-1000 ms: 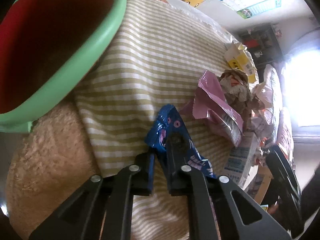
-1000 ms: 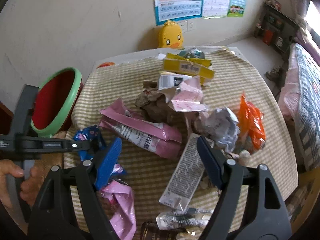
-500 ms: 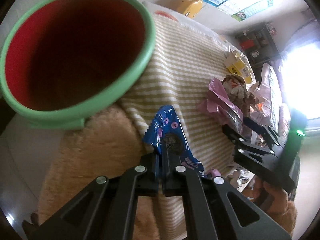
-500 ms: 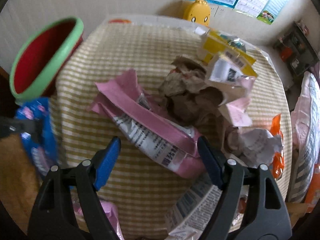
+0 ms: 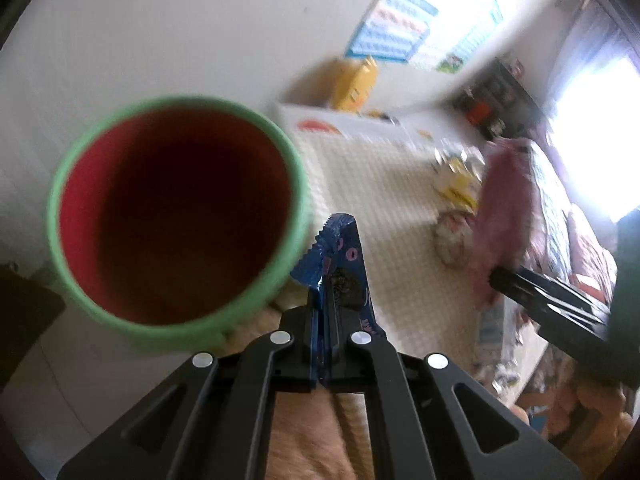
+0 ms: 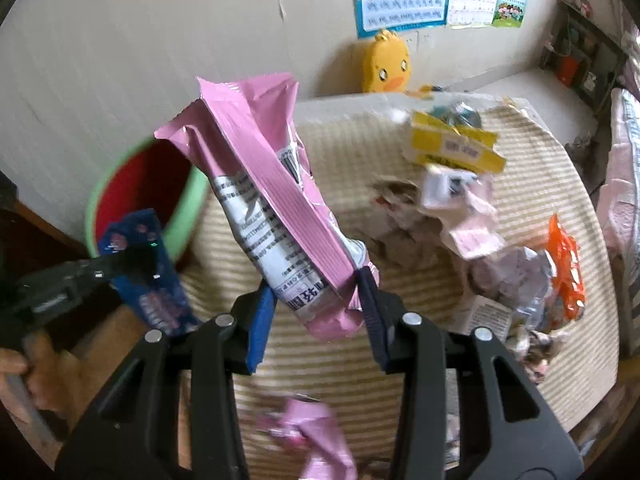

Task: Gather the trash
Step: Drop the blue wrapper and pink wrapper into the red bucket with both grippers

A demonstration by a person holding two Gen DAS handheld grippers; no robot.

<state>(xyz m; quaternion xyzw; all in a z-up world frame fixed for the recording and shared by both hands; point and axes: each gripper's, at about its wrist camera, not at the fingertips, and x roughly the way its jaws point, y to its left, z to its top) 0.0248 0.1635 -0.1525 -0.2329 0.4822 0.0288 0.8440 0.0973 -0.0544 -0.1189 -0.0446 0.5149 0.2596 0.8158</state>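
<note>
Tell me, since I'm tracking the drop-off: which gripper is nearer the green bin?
Left. The left gripper sits just beside the green bin rim; the right gripper is over the table, farther off.

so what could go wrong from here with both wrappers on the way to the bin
1. The left gripper pinches the blue wrapper beside the bin's green rim, not over the opening; released here, it may drop outside.
2. The right gripper, just closed, holds the long pink bag only by its lower end; the bag could slip or tip.
3. Both grippers near one bin and might collide.
</note>
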